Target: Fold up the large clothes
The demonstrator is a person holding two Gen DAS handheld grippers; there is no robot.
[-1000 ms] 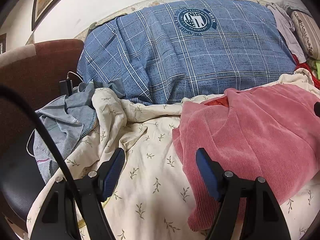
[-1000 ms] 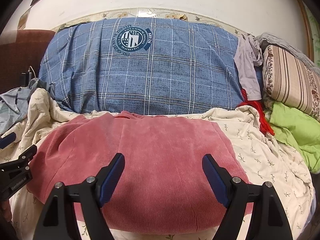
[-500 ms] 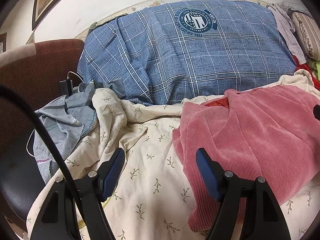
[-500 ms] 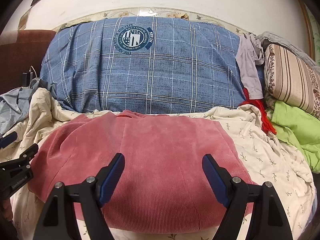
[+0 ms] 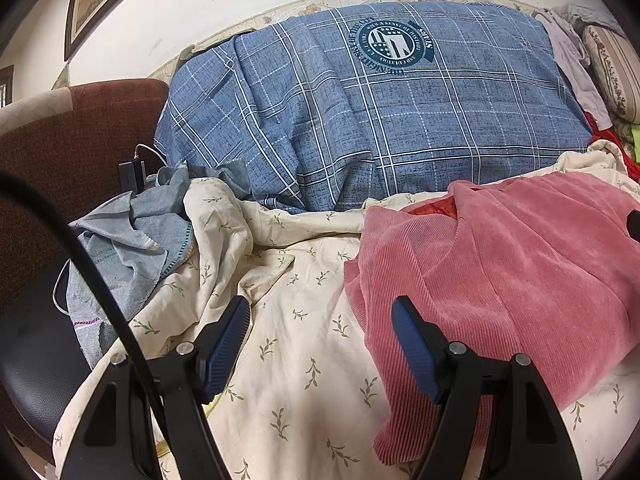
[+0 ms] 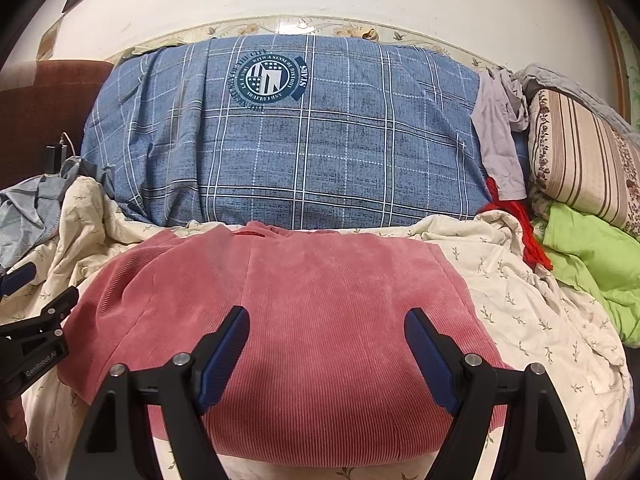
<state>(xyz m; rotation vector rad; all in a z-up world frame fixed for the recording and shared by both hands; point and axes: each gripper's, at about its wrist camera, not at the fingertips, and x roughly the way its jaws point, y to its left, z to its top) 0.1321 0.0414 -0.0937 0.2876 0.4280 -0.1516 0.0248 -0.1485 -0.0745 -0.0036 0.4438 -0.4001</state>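
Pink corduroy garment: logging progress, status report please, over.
Left tool and right tool open, empty. Pink corduroy garment folded on leaf-print sheet, ungripped. Nothing in the way.

A home bedroom, shown by a bed with a cream leaf-print sheet, a large blue plaid duvet heaped at the far wall, a striped pillow far right, scattered clothes, and a framed picture far left.
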